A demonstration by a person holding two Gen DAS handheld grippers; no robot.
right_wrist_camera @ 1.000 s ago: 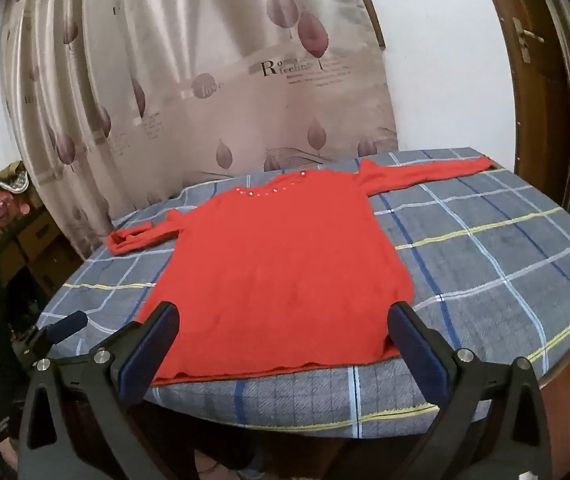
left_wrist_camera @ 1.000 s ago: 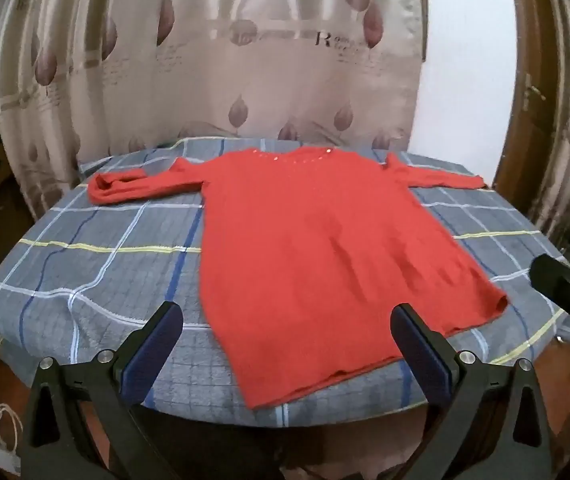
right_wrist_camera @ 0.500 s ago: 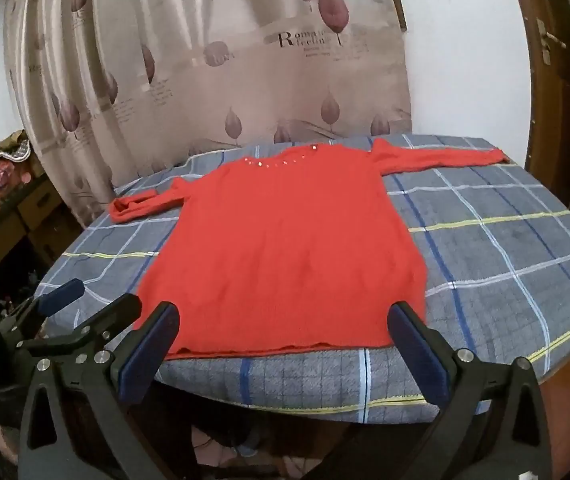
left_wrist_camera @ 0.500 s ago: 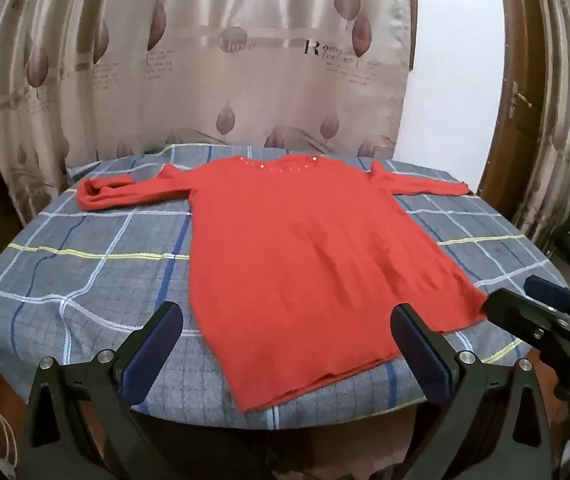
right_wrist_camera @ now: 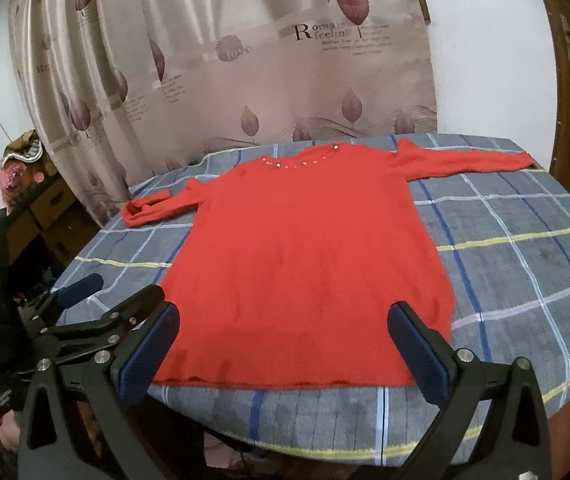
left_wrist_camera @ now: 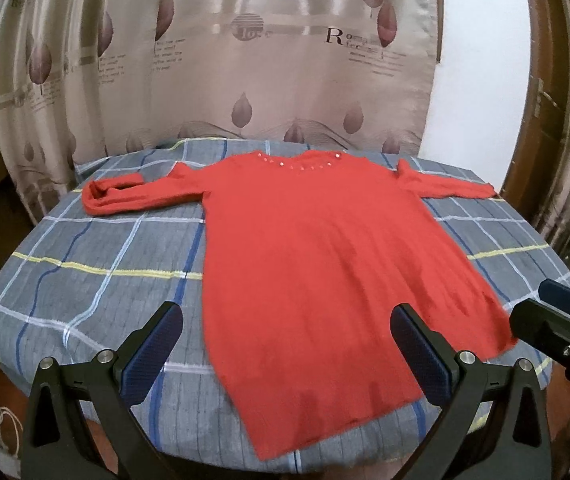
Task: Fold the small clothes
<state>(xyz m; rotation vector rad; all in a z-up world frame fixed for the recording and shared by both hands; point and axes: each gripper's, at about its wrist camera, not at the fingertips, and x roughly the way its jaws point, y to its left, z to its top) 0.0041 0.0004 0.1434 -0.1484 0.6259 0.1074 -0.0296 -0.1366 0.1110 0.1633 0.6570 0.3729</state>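
Note:
A red long-sleeved sweater (left_wrist_camera: 317, 264) lies flat on the checked table, neckline with small studs at the far side, hem toward me. Its left sleeve (left_wrist_camera: 125, 196) ends in a rolled cuff; the right sleeve (right_wrist_camera: 469, 162) stretches straight out. My left gripper (left_wrist_camera: 287, 344) hovers open over the hem's left part, nothing between its blue pads (left_wrist_camera: 153, 350). My right gripper (right_wrist_camera: 285, 340) is open above the hem (right_wrist_camera: 285, 380), empty too. In the left wrist view the right gripper (left_wrist_camera: 557, 324) shows at the right edge; in the right wrist view the left gripper (right_wrist_camera: 85, 304) shows at the left.
A grey cloth with blue, white and yellow checks (left_wrist_camera: 97, 280) covers the table. A leaf-printed curtain (left_wrist_camera: 245, 60) hangs close behind it. Boxes and clutter (right_wrist_camera: 37, 204) stand at the left, a wooden door frame (left_wrist_camera: 545, 100) at the right.
Both grippers have moved forward over the table's near edge toward the sweater's hem and drawn closer together. The sweater has not moved.

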